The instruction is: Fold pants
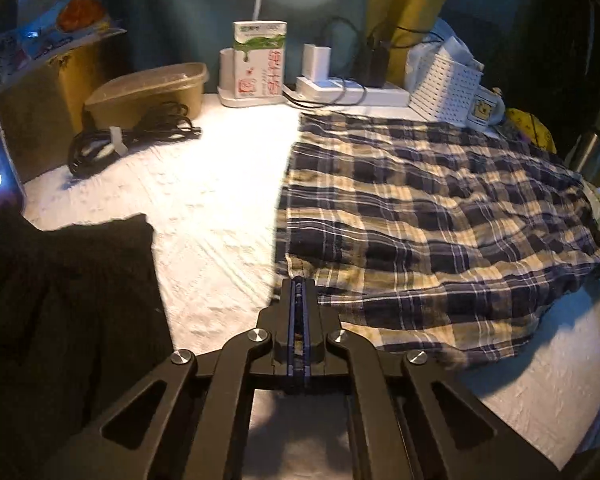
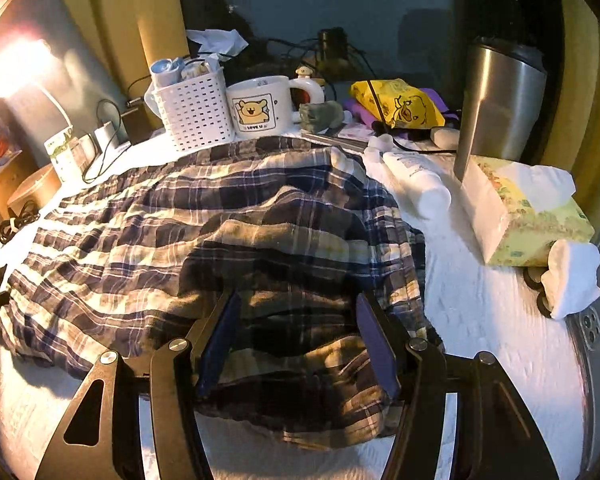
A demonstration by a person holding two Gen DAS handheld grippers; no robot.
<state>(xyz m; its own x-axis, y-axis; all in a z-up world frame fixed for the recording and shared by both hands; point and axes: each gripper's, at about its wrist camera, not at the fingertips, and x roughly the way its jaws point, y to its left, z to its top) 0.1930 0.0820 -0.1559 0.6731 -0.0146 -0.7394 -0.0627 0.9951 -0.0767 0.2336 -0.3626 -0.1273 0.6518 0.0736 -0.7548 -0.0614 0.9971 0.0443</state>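
Observation:
The plaid pants (image 1: 428,216), navy and cream, lie crumpled on a white textured table (image 1: 204,208). My left gripper (image 1: 299,280) is shut, with its tips on the near left hem corner of the pants. In the right wrist view the pants (image 2: 204,216) spread across the middle. My right gripper (image 2: 298,304) is open, with its two blue-padded fingers (image 2: 220,336) either side of the bunched near end of the pants, touching or just above the cloth.
A black cloth (image 1: 60,288) lies at the left. At the back stand a carton (image 1: 260,60), power strip (image 1: 352,90), coiled cable (image 1: 128,140), tub (image 1: 148,92), white basket (image 2: 192,116) and mug (image 2: 260,106). A steel tumbler (image 2: 500,108), bottle (image 2: 416,184) and tissue pack (image 2: 528,212) are right.

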